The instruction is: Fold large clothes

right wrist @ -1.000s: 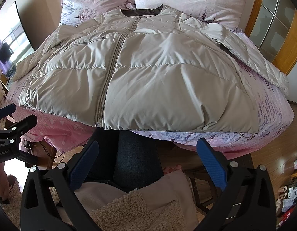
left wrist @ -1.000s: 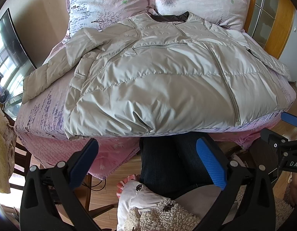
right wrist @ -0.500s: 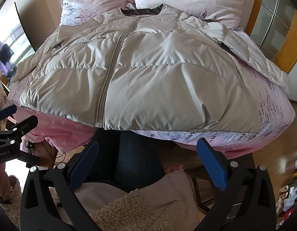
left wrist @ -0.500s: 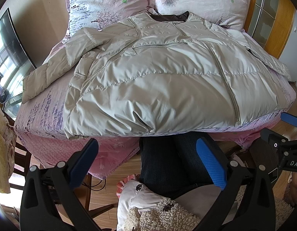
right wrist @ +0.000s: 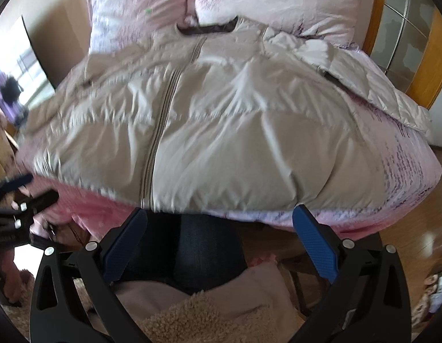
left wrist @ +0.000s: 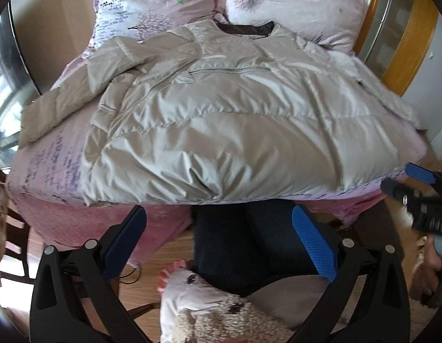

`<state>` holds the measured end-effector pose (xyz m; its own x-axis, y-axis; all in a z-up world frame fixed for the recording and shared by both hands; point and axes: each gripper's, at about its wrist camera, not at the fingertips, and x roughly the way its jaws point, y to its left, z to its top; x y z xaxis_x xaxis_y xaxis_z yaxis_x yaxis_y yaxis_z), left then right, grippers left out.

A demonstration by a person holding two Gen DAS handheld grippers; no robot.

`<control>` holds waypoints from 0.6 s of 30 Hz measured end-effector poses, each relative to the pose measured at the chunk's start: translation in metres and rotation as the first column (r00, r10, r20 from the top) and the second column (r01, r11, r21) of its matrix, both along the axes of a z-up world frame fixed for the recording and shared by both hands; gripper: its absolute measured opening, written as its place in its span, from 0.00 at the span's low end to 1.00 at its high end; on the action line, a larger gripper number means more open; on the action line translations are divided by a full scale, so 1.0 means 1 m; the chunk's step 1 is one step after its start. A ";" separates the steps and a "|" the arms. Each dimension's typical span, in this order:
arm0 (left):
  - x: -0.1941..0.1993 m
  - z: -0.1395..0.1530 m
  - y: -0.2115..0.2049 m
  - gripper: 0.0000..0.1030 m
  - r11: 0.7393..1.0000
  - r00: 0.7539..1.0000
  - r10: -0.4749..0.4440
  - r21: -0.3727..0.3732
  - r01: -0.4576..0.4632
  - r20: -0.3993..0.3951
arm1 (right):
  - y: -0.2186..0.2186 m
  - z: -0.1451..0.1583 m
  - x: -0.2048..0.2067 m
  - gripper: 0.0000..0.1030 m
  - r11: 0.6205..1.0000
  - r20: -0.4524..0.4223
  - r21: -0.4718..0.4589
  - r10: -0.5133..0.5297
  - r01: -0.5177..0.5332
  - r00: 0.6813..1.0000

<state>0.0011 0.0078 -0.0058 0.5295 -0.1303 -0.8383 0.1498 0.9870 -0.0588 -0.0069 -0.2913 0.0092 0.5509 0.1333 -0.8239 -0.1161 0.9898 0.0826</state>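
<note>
A large beige puffer jacket (left wrist: pixel 226 120) lies spread flat, front up and zipped, on a pink bed (left wrist: pixel 46 177); its collar points to the pillows and its hem hangs at the near bed edge. It also shows in the right wrist view (right wrist: pixel 209 131). One sleeve (left wrist: pixel 57 105) lies out to the left, the other sleeve (right wrist: pixel 386 94) to the right. My left gripper (left wrist: pixel 218 225) is open and empty, just short of the hem. My right gripper (right wrist: pixel 218 225) is open and empty, close below the hem near the zipper's end (right wrist: pixel 145 197).
Two pink floral pillows (left wrist: pixel 292 3) lean at the bed's head. A wooden frame with glass (right wrist: pixel 406 45) stands at the right. A dark screen (left wrist: pixel 12 43) stands at the left. The person's jeans-clad legs (left wrist: pixel 249 243) and fleece garment (right wrist: pixel 198 314) are below the grippers.
Both grippers have moved forward toward the jacket's hem, which now looks larger and nearer. The right wrist view is blurred from motion. Both stay open and empty.
</note>
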 end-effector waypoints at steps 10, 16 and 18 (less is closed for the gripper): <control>0.025 0.014 0.046 0.98 0.990 0.995 0.100 -0.107 -0.097 0.027 | -0.135 0.015 0.054 0.99 0.843 0.047 0.460 -0.338 0.280 0.940; 0.040 0.026 0.111 0.98 0.940 0.949 0.268 -0.260 -0.221 0.165 | -0.229 -0.010 0.087 0.98 0.587 -0.098 0.647 -0.569 0.487 0.816; 0.049 0.027 0.132 0.98 0.925 0.932 0.319 -0.269 -0.267 0.171 | -0.263 -0.023 0.102 0.86 0.486 -0.166 0.668 -0.641 0.564 0.749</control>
<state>0.0497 0.1402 0.0213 0.7331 -0.1240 -0.6687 -0.1094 0.9489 -0.2960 0.0951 -0.5545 -0.0137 0.7743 0.2006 -0.6002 0.4426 0.5062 0.7402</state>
